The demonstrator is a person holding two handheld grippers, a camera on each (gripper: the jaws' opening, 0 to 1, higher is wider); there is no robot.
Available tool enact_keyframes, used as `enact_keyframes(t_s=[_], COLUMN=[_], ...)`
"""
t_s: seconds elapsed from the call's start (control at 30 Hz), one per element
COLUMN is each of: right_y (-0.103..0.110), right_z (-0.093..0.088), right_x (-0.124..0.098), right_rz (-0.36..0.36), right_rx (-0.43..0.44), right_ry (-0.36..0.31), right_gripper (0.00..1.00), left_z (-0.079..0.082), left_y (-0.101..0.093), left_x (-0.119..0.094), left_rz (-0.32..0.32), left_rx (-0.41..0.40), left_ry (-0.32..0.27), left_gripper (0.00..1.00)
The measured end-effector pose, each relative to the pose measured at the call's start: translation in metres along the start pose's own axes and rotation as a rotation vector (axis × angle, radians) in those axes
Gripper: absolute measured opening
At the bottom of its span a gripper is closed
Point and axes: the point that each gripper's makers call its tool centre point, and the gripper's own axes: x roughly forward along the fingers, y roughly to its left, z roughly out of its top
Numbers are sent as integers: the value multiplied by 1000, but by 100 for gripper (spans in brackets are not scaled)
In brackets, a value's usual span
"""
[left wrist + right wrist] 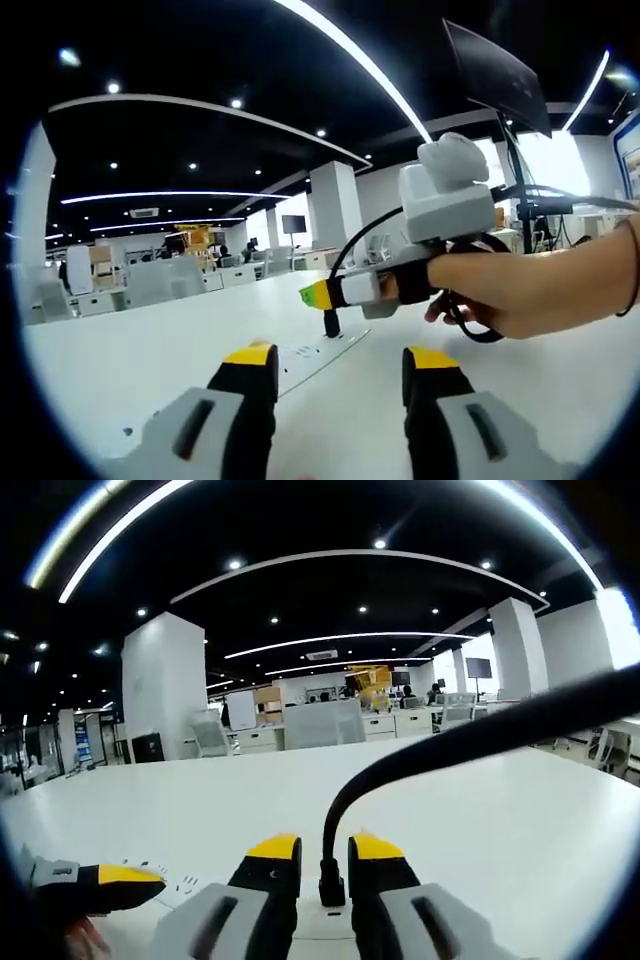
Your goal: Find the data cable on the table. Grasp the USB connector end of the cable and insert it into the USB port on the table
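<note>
Left gripper view: left gripper [341, 357] released, near the socket strip [297, 361]. Right gripper view: right gripper [325, 848] clenched on cable plug [331, 885] at that strip.

The black cable [480, 740] rose from the white strip [305, 358] and bent in a smooth arc up and away to one side, clear of the strip. Its black connector [330, 323] stood upright on the strip's top face, near the strip's far end; how deep it sat could not be told
</note>
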Motion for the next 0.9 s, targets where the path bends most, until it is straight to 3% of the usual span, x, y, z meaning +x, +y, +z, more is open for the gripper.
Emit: enact_keyframes(t_s=[0.33, 0.6, 0.9], right_y=[4, 12, 15], right_z=[0, 3, 10], right_x=[-7, -19, -43], right_rz=[14, 28, 29], right_rx=[3, 36, 58], right_ry=[-2, -11, -46], right_gripper=[31, 39, 40], left_z=[1, 5, 10], left_y=[3, 11, 13], left_x=[-2, -9, -24], left_rz=[17, 65, 107], left_rx=[-9, -42, -93], left_ry=[-5, -35, -61], left_gripper=[53, 53, 57])
